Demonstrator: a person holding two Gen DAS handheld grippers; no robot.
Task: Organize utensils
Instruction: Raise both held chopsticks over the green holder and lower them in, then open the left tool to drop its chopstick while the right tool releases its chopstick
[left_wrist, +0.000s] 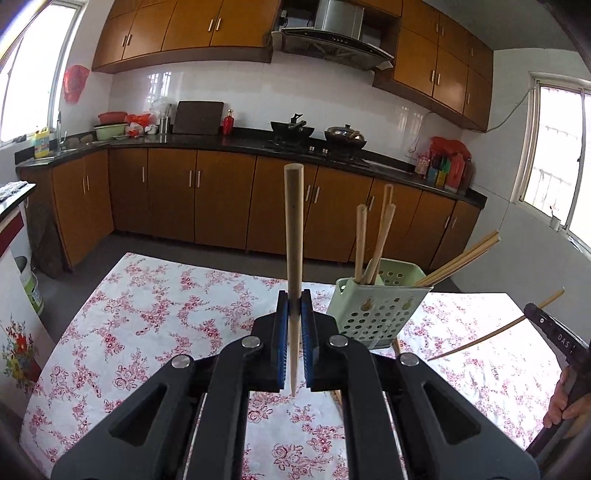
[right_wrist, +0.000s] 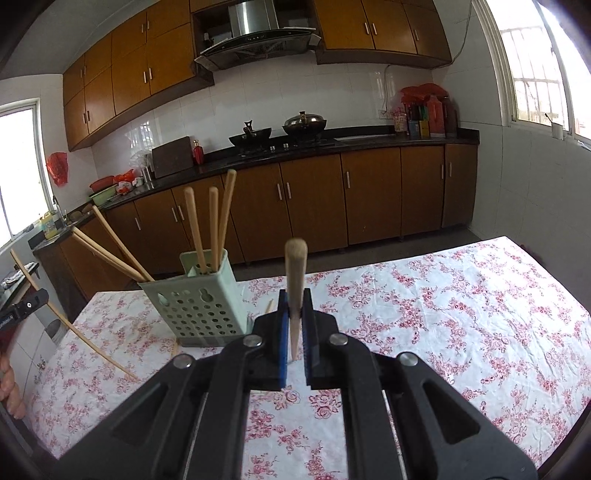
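A pale green perforated utensil holder (left_wrist: 373, 306) stands on the floral tablecloth, with several wooden chopsticks (left_wrist: 373, 243) standing and leaning in it. It also shows in the right wrist view (right_wrist: 199, 302). My left gripper (left_wrist: 294, 314) is shut on a wooden chopstick (left_wrist: 294, 236), held upright above the table, left of the holder. My right gripper (right_wrist: 294, 314) is shut on another wooden chopstick (right_wrist: 295, 273), held upright to the right of the holder. The right gripper also shows in the left wrist view (left_wrist: 554, 328), and the left gripper in the right wrist view (right_wrist: 22, 308), each with its chopstick.
The table (left_wrist: 155, 317) has a pink floral cloth. Another chopstick tip (right_wrist: 269, 305) lies on the cloth behind the holder. Kitchen counter (left_wrist: 236, 142) with wok, pot and bottles runs along the far wall. A white cabinet (left_wrist: 14, 280) stands left of the table.
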